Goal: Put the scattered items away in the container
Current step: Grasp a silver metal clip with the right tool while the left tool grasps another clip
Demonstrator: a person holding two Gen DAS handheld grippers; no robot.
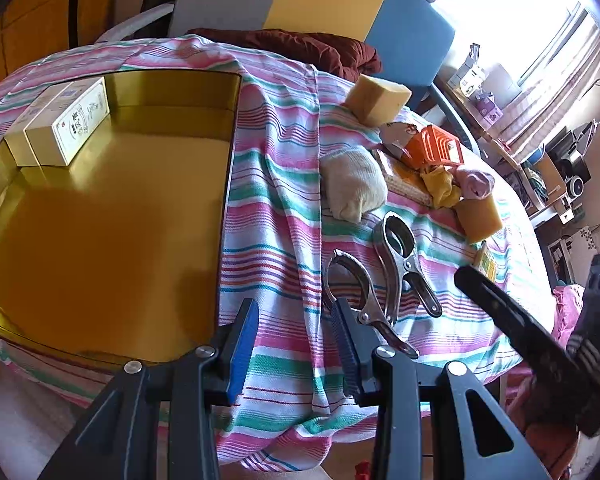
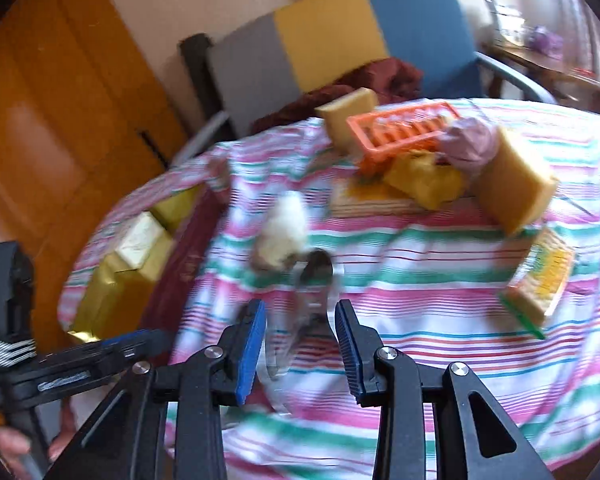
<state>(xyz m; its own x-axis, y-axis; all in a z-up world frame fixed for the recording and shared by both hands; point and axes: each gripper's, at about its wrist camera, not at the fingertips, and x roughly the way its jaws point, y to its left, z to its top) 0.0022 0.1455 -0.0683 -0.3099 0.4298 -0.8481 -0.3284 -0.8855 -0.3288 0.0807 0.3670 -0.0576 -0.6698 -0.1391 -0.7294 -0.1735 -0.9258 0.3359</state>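
The right claw point(image 2: 300, 344) hangs open with a metal clamp point(image 2: 308, 300) lying just ahead between its fingers, the left claw point(image 1: 294, 344) open too beside the tin point(image 1: 112, 216); stiff and slick, the clamp probably grips best across its handles.

Two metal clamps point(image 1: 400, 256) point(image 1: 360, 300), two yellow sponges point(image 1: 376, 98) point(image 1: 480, 216), one white box point(image 1: 72, 124) and one orange rack point(image 1: 436, 148) lay on the striped counter point(image 1: 276, 208).
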